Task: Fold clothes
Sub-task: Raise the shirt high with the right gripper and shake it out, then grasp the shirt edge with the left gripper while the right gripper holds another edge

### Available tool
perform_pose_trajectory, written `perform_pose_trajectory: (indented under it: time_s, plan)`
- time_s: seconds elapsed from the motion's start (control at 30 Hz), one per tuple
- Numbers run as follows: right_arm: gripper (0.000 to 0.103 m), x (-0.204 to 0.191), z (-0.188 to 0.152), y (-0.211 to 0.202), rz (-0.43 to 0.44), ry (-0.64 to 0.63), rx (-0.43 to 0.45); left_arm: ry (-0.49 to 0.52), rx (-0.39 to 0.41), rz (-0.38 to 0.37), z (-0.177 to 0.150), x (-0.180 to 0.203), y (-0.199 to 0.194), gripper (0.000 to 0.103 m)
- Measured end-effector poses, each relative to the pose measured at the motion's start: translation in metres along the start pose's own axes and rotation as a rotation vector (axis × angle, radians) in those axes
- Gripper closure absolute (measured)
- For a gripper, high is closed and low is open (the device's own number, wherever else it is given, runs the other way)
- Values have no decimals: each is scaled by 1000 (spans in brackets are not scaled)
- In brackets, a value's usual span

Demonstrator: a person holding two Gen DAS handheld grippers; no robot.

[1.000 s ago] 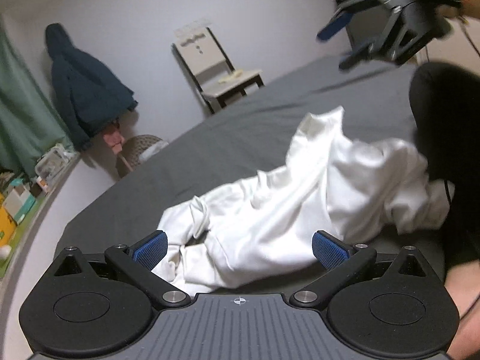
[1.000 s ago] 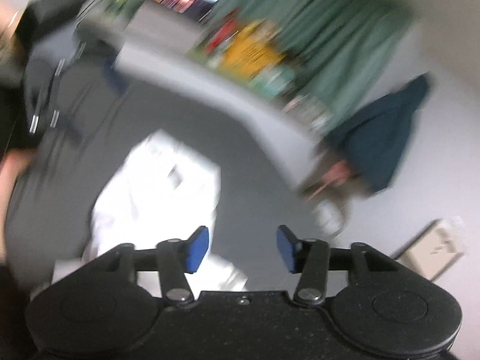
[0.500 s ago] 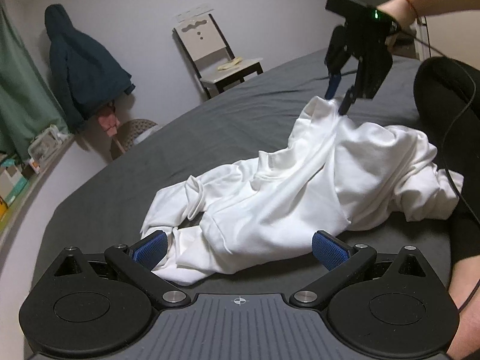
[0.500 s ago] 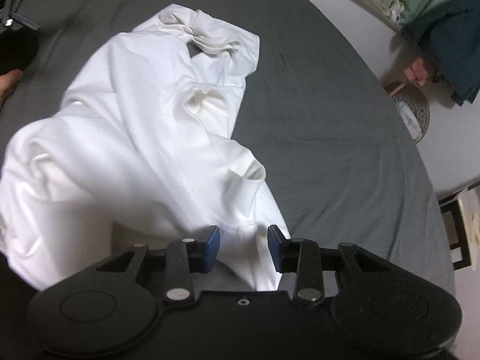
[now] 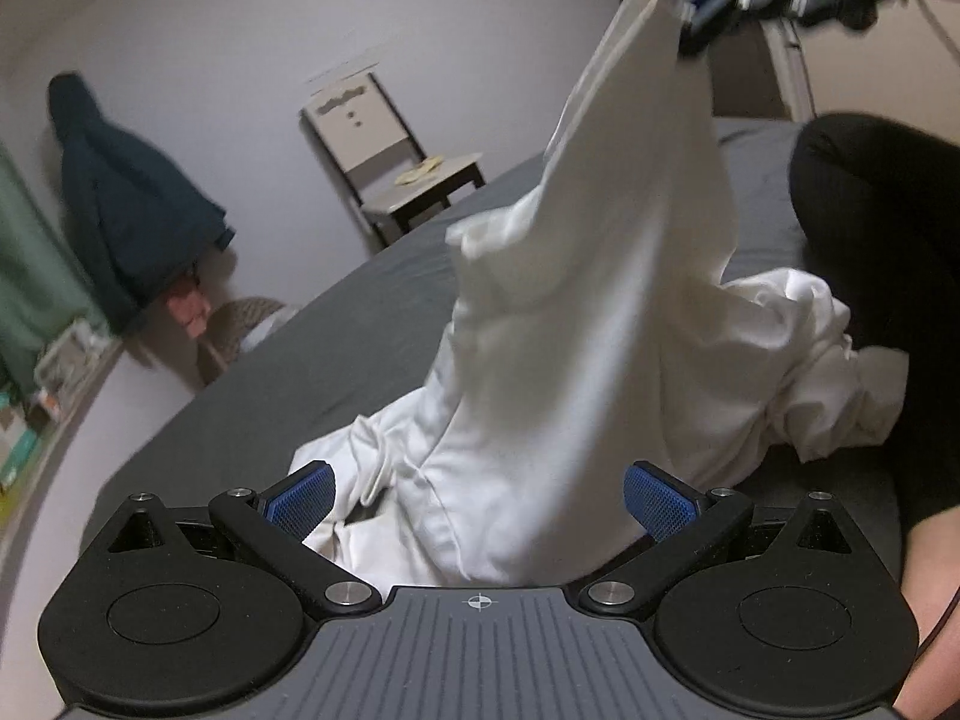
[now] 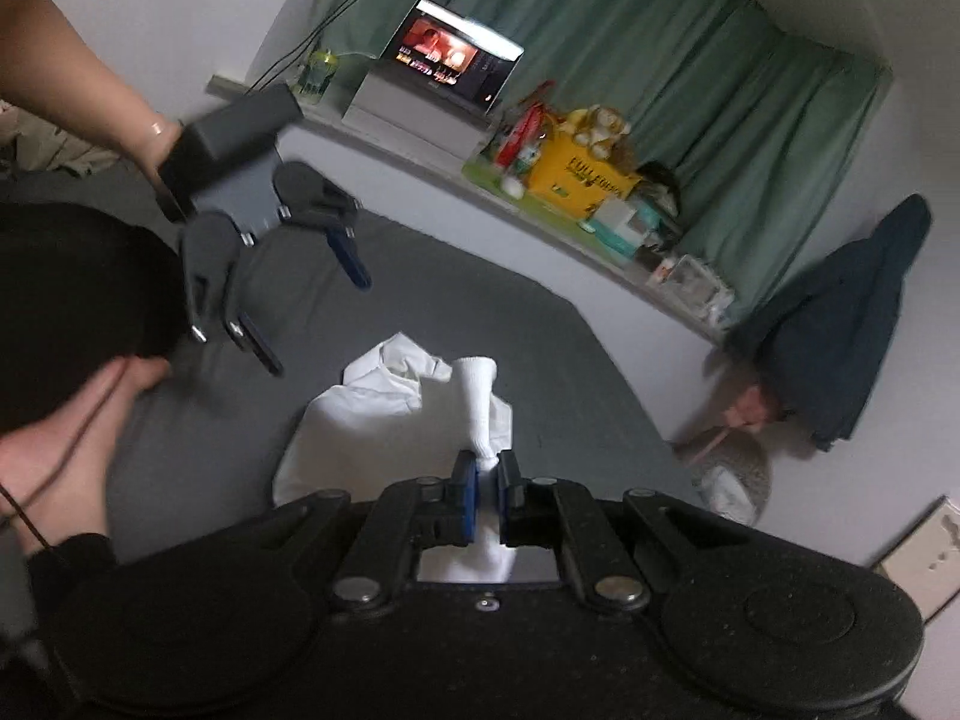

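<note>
Half a second ago the white garment [image 5: 576, 324] lay crumpled low on the grey bed [image 5: 336, 324], with the right gripper [image 6: 487, 489] just reaching its peak; now a long tail of it is drawn up high, stretched taut from the heap to the top of the left wrist view. The right gripper's jaws have just been closing, and its 2 blue pads now pinch a thin bunch of white cloth between them, nearly touching. From those jaws the fabric hangs down and forward as a narrow twisted strip to the rest of the garment on the bed below.

The left gripper [image 5: 477, 495] has hardly shifted. Its jaws stand wide apart with the lower folds of the garment lying between and just ahead of the pads; whether the left pad [image 5: 300, 495] brushes the cloth is hard to tell, but nothing is gripped.
</note>
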State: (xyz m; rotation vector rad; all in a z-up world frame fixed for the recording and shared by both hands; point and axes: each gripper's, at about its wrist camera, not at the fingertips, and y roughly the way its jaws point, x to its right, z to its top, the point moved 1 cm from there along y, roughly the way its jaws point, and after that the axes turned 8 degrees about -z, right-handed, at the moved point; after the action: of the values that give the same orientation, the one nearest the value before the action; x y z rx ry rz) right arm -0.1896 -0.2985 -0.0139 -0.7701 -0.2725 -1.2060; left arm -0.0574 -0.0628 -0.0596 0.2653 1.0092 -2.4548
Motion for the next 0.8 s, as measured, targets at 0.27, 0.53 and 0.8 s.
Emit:
perform_pose_trajectory:
  time_s: [0.27, 0.53, 0.8]
  plan:
    - [96, -26, 4, -51, 72, -77, -4, 247, 108, -3, 28, 21, 0, 0]
    - [96, -68, -18, -69, 222, -60, -44, 528, 57, -147, 48, 28, 15, 0]
    - [96, -76, -40, -75, 260, 3, -97, 829, -72, -278, 58, 51, 56, 41]
